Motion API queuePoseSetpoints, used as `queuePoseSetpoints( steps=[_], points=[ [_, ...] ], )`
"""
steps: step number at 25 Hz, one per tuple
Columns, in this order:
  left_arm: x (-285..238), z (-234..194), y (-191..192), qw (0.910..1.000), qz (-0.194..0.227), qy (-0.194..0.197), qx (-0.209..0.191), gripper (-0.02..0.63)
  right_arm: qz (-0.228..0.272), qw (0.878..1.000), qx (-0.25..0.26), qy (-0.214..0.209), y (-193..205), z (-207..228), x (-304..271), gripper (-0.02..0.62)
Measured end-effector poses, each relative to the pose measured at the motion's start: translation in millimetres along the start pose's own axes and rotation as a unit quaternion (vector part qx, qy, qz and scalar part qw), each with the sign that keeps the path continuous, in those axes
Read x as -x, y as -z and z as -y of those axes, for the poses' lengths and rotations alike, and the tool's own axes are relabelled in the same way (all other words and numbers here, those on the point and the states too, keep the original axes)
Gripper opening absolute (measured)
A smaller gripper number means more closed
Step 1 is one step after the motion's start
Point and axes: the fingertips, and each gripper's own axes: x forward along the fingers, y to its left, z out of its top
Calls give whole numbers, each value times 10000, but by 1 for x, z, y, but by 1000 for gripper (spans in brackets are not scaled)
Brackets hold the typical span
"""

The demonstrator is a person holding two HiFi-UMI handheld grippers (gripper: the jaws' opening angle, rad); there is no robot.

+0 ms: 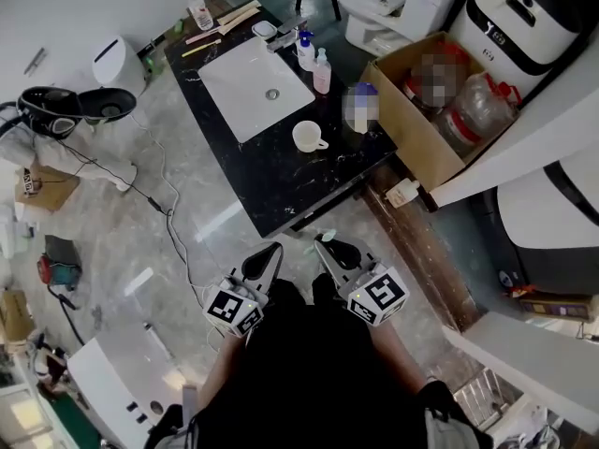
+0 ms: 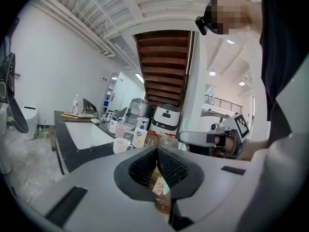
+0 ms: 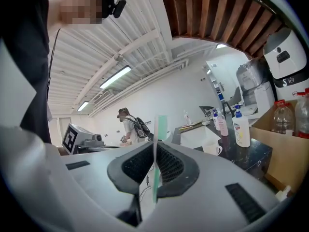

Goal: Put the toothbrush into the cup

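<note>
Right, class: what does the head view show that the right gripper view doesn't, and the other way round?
Head view only: the toilet and a black appliance on the floor. Right gripper view only: the grip itself, with the toothbrush clamped between the jaws of the right hand-held gripper, plus a ceiling light and a distant person. Both: the white cup, the sink and the cardboard box.

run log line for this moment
right tool: shut on toothbrush | left tool: shut, empty | cup: on black counter beside sink | toothbrush: not yet in cup
</note>
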Motion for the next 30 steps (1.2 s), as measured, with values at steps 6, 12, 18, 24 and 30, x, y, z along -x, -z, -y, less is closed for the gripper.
queuePoseSetpoints(
  steps=[6,12,18,24,30],
  points=[
    [-23,-13,-6,9999,-137,-57,12,8,-44,9999,-157,10,-6,29,-10,28],
    [-45,-37,-9,9997,-205,108,67,8,-130,9995,-169,213,-11,52,-31,28],
    [-65,-73,-25,9986,-167,508,-35,8,-142,9985,-102,515,-25,64,-65,29],
    [-79,-110,-42,9943,-191,1024,-245,8,-65,9961,-62,873,-41,72,-107,29],
    [-89,-130,-52,9874,-259,1499,-431,8,8,9926,-12,1217,-52,80,-132,29]
  ],
)
